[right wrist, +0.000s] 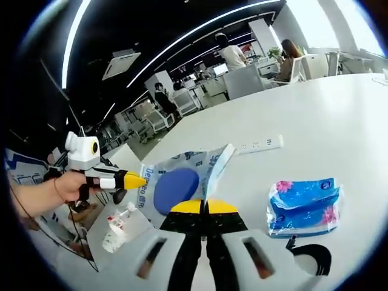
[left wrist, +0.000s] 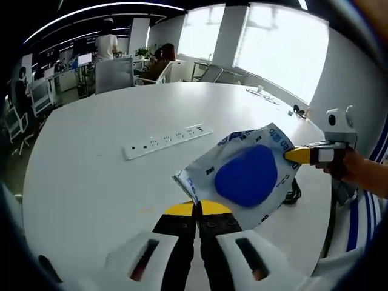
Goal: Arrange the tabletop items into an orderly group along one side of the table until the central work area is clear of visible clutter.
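A white plastic bag with blue print and a big blue oval [left wrist: 248,176] is stretched between both grippers over the white table [left wrist: 91,170]. My left gripper [left wrist: 197,209] is shut on the bag's near edge. The right gripper [left wrist: 295,155], held by a hand, comes in from the right and pinches the bag's far corner. In the right gripper view the same bag [right wrist: 176,185] stands edge-on, with my right gripper [right wrist: 205,206] shut on its edge. The left gripper [right wrist: 134,180] grips the bag's opposite side there.
A white power strip [left wrist: 167,140] [right wrist: 260,144] lies mid-table. A blue tissue pack [right wrist: 303,206] rests to the right of my right jaws, a black cable [right wrist: 309,254] beside it. A small plastic bottle [right wrist: 115,233] lies low on the left. Chairs and people are beyond the table's far edge.
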Demonstrator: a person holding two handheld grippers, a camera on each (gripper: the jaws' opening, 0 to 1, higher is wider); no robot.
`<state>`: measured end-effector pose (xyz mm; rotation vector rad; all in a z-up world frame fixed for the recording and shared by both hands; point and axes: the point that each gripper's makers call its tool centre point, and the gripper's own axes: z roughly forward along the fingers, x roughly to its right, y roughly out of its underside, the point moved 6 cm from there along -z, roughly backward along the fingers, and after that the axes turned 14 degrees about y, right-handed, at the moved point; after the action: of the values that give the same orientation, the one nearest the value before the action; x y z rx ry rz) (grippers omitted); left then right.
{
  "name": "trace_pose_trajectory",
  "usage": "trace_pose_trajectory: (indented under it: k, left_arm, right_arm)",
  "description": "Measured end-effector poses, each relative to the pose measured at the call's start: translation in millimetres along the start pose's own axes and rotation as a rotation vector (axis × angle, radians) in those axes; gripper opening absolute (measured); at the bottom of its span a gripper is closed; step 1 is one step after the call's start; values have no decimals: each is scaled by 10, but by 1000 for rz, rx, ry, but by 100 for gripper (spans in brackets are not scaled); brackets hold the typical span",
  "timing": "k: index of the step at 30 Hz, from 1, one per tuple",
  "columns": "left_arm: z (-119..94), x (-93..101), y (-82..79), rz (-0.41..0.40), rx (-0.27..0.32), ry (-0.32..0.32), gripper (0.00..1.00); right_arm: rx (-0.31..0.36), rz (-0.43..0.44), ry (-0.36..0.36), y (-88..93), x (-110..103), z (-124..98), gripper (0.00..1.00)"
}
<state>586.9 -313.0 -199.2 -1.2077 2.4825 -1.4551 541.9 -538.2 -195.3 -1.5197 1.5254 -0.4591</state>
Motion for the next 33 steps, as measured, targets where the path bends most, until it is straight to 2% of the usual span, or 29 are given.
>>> trace_pose_trajectory:
  k: [6,16,33]
  left_arm:
    - [198,-87,88,-11,-36,0,0]
    - [395,-175,176,-36,-68,6,0]
    - [556,-294,295,-83,-92,10,0]
  right_arm:
    - [-40,2,57,113,138,187,0]
    - [-93,-4,140,302,303,396,0]
    - [-143,11,173,428,423,612,0]
